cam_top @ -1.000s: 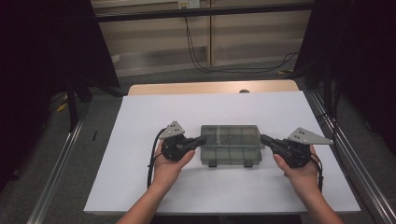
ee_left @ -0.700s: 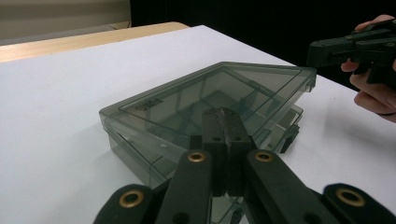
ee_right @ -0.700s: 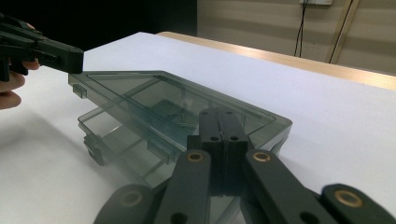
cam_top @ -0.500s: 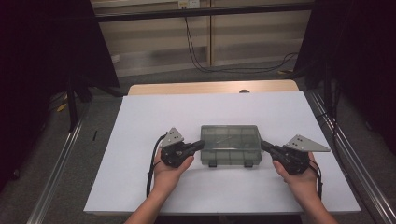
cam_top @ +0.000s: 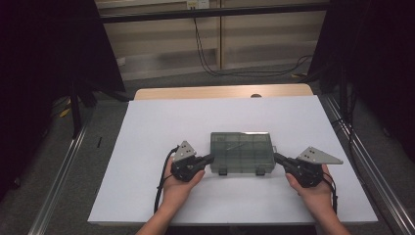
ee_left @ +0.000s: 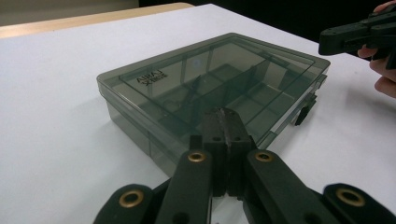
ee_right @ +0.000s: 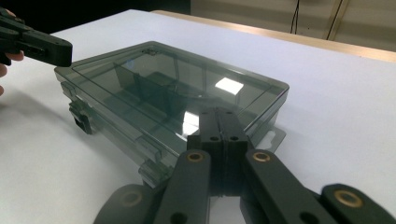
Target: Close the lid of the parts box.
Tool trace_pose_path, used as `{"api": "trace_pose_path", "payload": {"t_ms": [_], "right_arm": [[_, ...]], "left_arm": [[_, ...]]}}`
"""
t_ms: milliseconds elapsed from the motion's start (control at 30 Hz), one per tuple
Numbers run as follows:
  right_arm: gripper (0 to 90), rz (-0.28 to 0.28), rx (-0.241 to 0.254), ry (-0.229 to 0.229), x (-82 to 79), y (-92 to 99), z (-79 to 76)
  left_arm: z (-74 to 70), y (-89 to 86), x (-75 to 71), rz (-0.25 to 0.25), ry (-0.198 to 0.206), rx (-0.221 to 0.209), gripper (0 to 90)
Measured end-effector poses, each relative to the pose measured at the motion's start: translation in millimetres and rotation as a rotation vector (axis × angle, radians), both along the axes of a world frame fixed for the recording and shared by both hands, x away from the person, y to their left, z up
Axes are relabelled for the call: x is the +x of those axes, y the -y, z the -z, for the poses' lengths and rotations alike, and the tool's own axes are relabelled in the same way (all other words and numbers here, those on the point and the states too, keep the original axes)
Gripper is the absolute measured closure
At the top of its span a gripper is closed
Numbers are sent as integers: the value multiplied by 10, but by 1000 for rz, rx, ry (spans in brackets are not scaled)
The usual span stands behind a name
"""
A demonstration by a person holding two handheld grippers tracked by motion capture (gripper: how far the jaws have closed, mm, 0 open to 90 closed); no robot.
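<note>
Both closed grippers, left (cam_top: 209,158) and right (cam_top: 277,156), had lowered to flank the smoky compartment box (cam_top: 241,152), apparently readying a two-sided hold.

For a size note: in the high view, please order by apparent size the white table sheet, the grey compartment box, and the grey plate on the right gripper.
1. White table sheet, by far the largest.
2. Grey compartment box, closed, in the middle.
3. Grey plate on the right gripper, smallest.
</note>
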State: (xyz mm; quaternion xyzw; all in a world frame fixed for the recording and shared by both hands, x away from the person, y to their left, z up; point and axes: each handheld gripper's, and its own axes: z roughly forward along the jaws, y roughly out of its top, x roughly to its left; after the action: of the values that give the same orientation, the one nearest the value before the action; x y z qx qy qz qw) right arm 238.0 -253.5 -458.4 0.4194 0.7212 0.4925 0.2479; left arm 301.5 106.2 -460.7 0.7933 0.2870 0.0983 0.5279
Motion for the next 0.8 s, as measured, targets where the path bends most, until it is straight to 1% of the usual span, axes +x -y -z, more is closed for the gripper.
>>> {"api": "trace_pose_path", "payload": {"t_ms": [67, 100, 133, 167, 200, 233, 333, 367, 400, 500, 533, 567, 600, 667, 700, 767, 800], "right_arm": [[900, -5, -7, -5, 5, -10, 22], [900, -8, -9, -9, 8, -17, 37], [900, -11, -12, -10, 12, -22, 49], [900, -9, -14, -13, 13, -25, 56], [900, -13, -14, -18, 14, -30, 66], [900, -15, -16, -21, 16, -36, 78], [900, -19, -22, -31, 22, -53, 109], [900, -23, -22, -31, 25, -57, 121], [900, -24, -14, -36, 23, -61, 127], [900, -20, -30, -22, 19, -75, 124], [900, -26, -33, -20, 14, -77, 119], [900, -34, -41, -8, 1, -79, 109], [873, -32, -44, 1, -12, -71, 92], [797, -35, -10, 11, -20, -26, 55], [755, -25, 23, 8, -24, 13, 27], [652, -17, 42, 16, -32, 81, -4], [613, -11, 47, 19, -35, 105, -11]], "left_arm": [[19, 5, -8, -2, -4, 15, 900], [29, 8, -7, 0, -4, 19, 900], [38, 17, -9, -1, -6, 10, 900], [41, 20, -14, -5, -10, 18, 900], [49, 18, -13, -1, -5, 25, 900], [58, 24, -16, 0, -10, 21, 900], [70, 30, -24, 3, -5, 17, 900], [66, 30, -27, 0, -6, 25, 900], [69, 30, -27, 0, -7, 20, 900], [74, 31, -32, -5, -9, 16, 900], [74, 30, -32, -6, -9, 15, 900], [75, 28, -31, -6, -10, 14, 900], [77, 26, -29, -5, -11, 11, 900], [77, 26, -29, -6, -13, 9, 900], [78, 26, -29, -6, -13, 8, 900], [82, 25, -26, -1, -14, 0, 900], [80, 23, -25, -4, -13, 5, 900]]}}
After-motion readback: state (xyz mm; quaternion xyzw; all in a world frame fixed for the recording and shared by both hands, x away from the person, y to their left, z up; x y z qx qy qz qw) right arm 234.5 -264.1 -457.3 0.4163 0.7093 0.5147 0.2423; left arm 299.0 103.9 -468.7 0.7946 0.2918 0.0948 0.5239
